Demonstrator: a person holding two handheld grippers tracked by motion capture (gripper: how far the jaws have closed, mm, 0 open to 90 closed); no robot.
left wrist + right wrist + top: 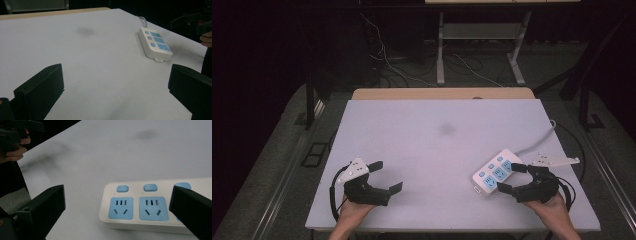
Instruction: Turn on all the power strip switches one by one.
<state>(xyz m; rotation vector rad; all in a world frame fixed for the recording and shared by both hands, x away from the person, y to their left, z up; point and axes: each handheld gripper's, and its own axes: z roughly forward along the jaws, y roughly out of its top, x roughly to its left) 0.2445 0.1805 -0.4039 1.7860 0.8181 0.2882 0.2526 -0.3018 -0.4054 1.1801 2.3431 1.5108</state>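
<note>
Right gripper [512, 180] released beside power strip [140, 207] | left gripper [388, 176] released | strip's sockets legible close-up

1. My left gripper [389, 176] hangs over the near-left part of the white table [437, 125] — jaws spread wide, bare tabletop between them, my left hand [353, 209] coming in from the bottom edge.
2. My right gripper [512, 178] sits at the near-right, jaws apart, their tips just beside the near end of the white power strip [495, 171].
3. The power strip lies at an angle, blue sockets up; its grey cord [539, 139] runs off toward the table's right edge.
4. A faint dark smudge [447, 129] marks the tabletop — well apart from both grippers.
</note>
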